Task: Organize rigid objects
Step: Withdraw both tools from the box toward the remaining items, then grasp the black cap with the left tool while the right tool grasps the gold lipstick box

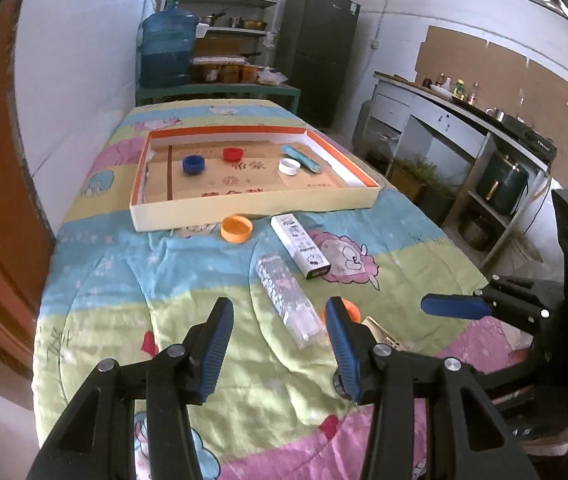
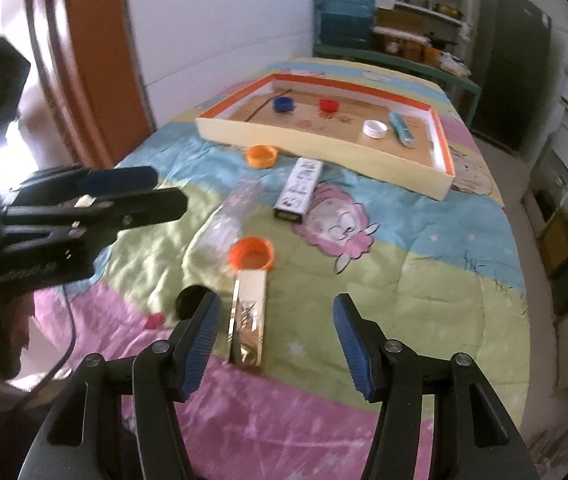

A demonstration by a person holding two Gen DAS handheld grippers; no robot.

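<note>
- Over a cartoon-print quilt (image 1: 188, 280) both grippers hover, each with blue-padded jaws standing apart and nothing between them.
- Left gripper (image 1: 280, 320) points at a clear plastic box (image 1: 285, 300), which lies on the quilt just ahead, nearer its right finger; an orange cap (image 1: 351, 309) peeks out behind that finger.
- Right gripper (image 2: 278, 316) has a gold-foil box (image 2: 248, 320) lying lengthwise just inside its left finger, not touched; the orange cap (image 2: 252, 255) sits at the box's far end.
- Farther on lie a white printed box (image 2: 299, 191) and a second orange cap (image 2: 261, 156), just before the shallow tray (image 2: 323, 146).
- Inside the tray rest a blue cap (image 1: 193, 165), red cap (image 1: 232, 154), white cap (image 1: 289, 166) and teal box (image 1: 301, 157).
</note>
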